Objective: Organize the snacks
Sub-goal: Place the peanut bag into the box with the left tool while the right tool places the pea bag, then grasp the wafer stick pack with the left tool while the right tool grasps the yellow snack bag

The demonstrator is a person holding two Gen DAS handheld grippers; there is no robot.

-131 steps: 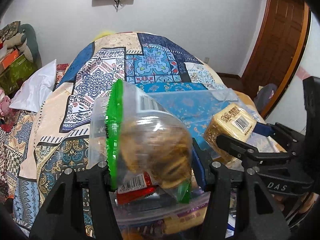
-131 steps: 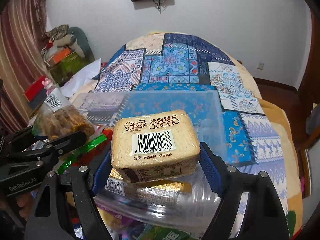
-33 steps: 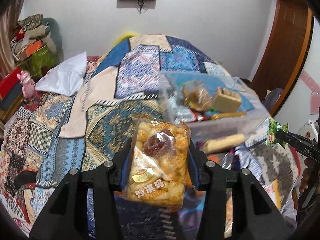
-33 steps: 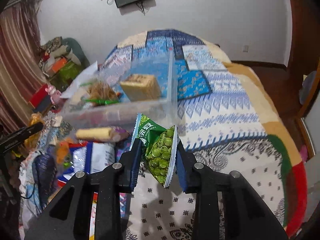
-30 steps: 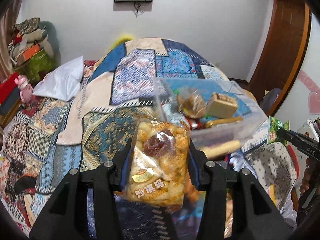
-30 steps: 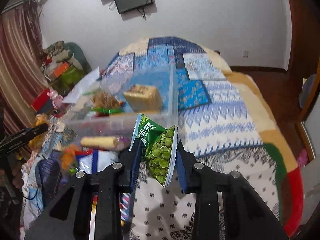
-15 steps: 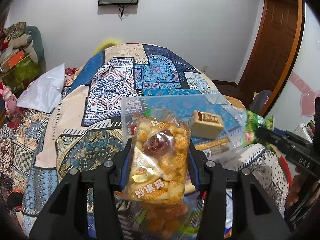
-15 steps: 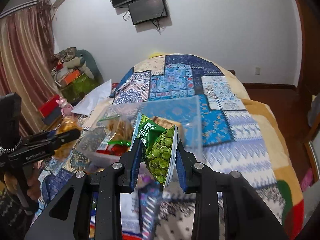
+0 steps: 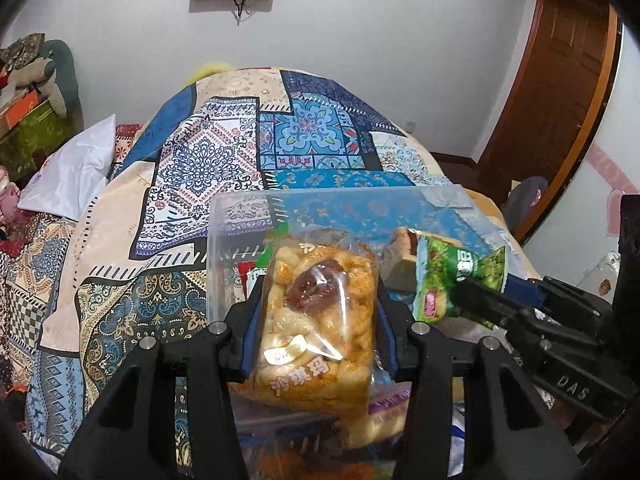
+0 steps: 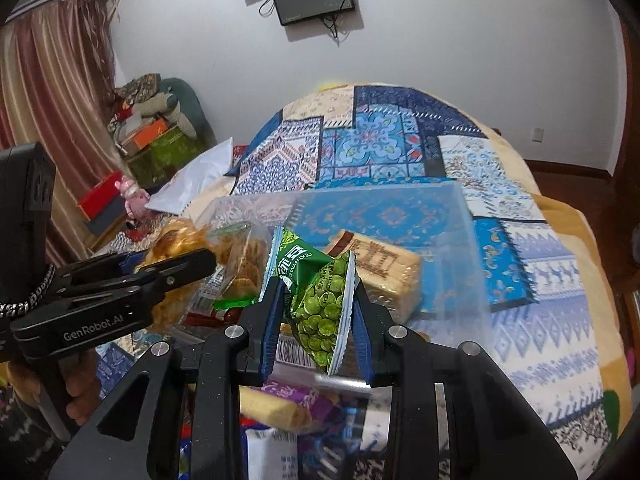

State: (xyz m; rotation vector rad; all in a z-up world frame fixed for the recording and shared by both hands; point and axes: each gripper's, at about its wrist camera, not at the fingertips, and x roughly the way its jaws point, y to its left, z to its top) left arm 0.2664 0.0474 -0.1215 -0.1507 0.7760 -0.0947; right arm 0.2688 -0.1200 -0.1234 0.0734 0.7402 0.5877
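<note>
My left gripper (image 9: 318, 320) is shut on a clear pack of golden puffed-rice cake (image 9: 316, 324) and holds it over the near edge of a clear plastic bin (image 9: 224, 240) on the bed. My right gripper (image 10: 316, 312) is shut on a green pea snack packet (image 10: 320, 296), also above the bin (image 10: 460, 240). The packet shows at the right of the left wrist view (image 9: 448, 276). Inside the bin lie a tan wrapped cracker block (image 10: 384, 272) and a bag of brown biscuits (image 10: 244, 252). The left gripper shows in the right wrist view (image 10: 172, 268).
The bin sits on a patterned patchwork quilt (image 9: 192, 160). Loose snack packs, one purple and yellow (image 10: 288, 404), lie below the bin. A white pillow (image 9: 72, 172) and stacked boxes (image 10: 148, 140) are at the left. A wooden door (image 9: 560, 80) is at the right.
Both grippers have moved forward with their snacks, from beside the loose pile to above the bin. The bin now looms larger and closer in both views.
</note>
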